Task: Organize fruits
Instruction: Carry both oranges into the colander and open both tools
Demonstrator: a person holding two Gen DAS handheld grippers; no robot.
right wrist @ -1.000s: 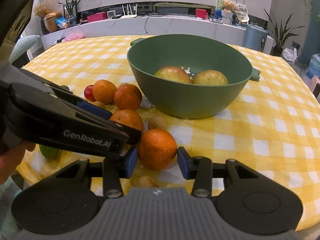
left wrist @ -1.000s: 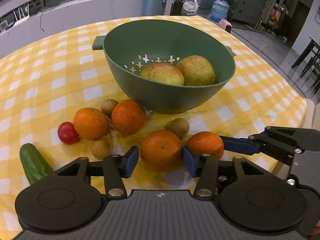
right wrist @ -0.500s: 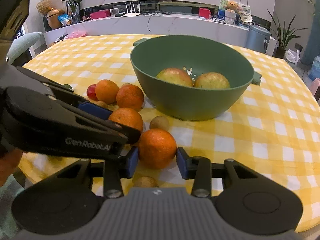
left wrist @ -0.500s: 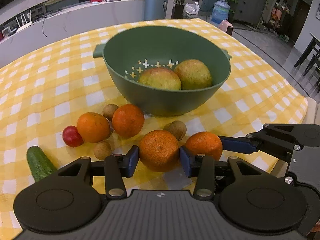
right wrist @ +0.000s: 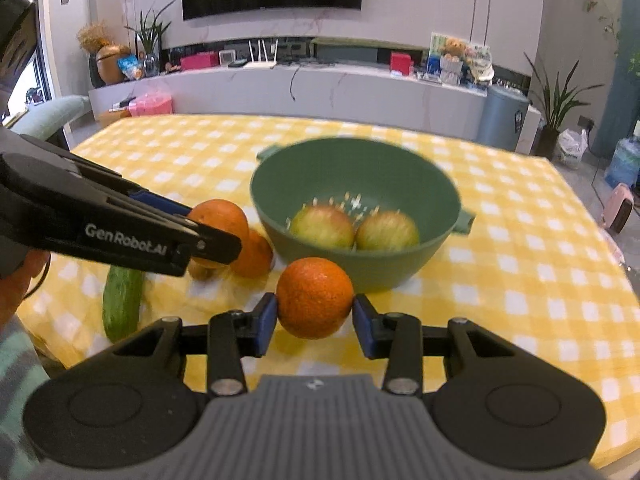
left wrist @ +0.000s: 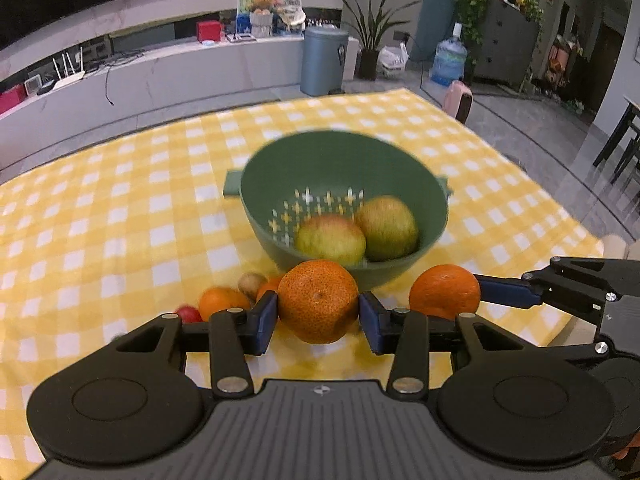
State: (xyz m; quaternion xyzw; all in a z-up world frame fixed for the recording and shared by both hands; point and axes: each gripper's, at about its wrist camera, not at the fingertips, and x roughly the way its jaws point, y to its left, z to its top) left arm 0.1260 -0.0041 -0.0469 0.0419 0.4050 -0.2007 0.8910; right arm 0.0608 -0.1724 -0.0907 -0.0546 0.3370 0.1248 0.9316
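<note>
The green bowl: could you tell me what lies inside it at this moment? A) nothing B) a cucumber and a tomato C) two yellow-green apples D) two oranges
C: two yellow-green apples lie side by side in the green bowl, while each gripper holds an orange outside it.

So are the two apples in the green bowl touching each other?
Touching. In the left wrist view the reddish apple overlaps and presses against the greener apple with no gap, low in the green bowl.
</note>
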